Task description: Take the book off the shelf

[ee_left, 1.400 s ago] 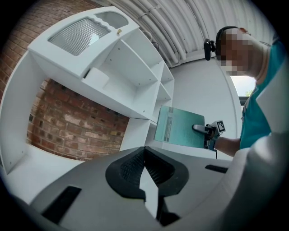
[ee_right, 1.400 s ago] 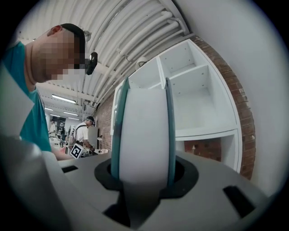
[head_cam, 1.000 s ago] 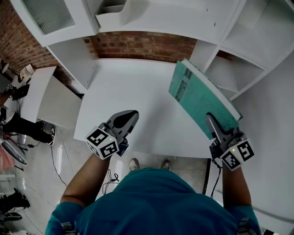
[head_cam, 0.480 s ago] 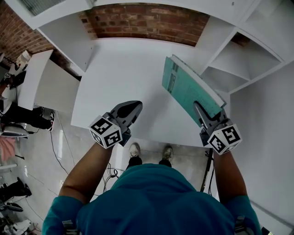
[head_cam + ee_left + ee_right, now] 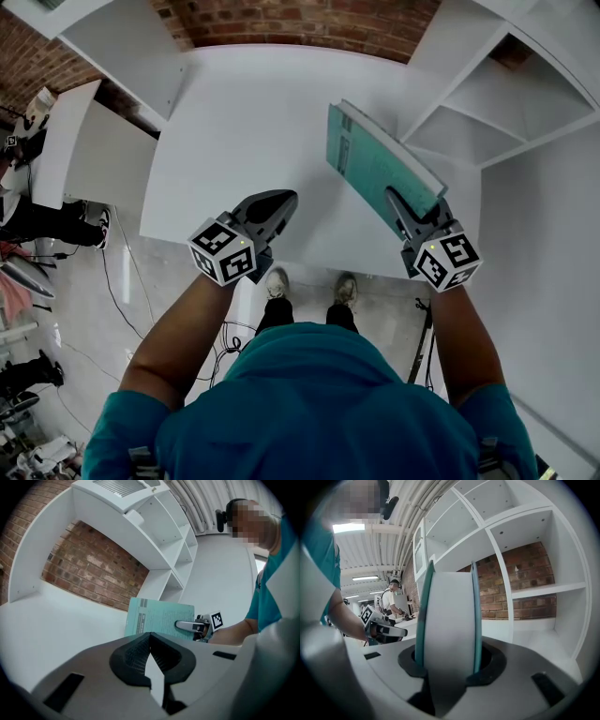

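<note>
A teal-covered book [image 5: 375, 173] stands on edge, tilted, above the right side of the white desk [image 5: 244, 131], clear of the shelf cubbies [image 5: 487, 103]. My right gripper [image 5: 401, 208] is shut on its near end; in the right gripper view the book [image 5: 449, 620] fills the space between the jaws, page edges facing the camera. In the left gripper view the book [image 5: 157, 617] shows ahead with the right gripper [image 5: 187, 625] on it. My left gripper [image 5: 275, 206] hovers over the desk's front edge, jaws shut with nothing between them.
White shelving [image 5: 525, 541] with a brick wall [image 5: 309, 19] behind surrounds the desk. A lower white side table [image 5: 84, 169] stands at the left. A person [image 5: 389, 602] stands far off in the room. The floor and my shoes [image 5: 309, 286] show below the desk edge.
The book has come farther from the shelf toward me in my right gripper. The view has tilted down. The left gripper has stayed near the desk's front edge.
</note>
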Available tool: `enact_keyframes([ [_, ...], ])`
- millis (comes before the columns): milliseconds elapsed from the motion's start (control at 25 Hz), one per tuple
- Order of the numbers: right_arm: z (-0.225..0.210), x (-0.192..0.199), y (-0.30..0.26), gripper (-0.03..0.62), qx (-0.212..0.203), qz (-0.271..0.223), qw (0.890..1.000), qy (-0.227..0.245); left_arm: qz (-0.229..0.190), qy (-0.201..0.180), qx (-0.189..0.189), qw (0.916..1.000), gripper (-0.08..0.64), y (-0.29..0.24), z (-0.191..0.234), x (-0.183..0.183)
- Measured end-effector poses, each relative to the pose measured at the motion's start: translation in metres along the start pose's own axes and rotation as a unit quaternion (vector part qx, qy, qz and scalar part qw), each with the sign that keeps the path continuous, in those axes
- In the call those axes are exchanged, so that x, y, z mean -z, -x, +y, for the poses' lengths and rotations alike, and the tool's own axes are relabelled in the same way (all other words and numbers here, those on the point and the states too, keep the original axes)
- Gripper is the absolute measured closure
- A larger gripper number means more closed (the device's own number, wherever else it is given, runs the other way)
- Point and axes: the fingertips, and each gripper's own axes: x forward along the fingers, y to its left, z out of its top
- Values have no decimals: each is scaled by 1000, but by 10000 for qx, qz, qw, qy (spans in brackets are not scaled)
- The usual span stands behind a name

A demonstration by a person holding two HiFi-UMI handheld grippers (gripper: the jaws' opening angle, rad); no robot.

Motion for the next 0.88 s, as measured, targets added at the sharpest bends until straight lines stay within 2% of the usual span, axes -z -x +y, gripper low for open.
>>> enact_keyframes([
  [320,-1,16,-1,419,66,150,9998,-66,130,149,-27,9998,545,3,1,17],
  [880,-2,16,1,419,92,108,9998,-112,133,144,25,9998,545,1,-3,20],
])
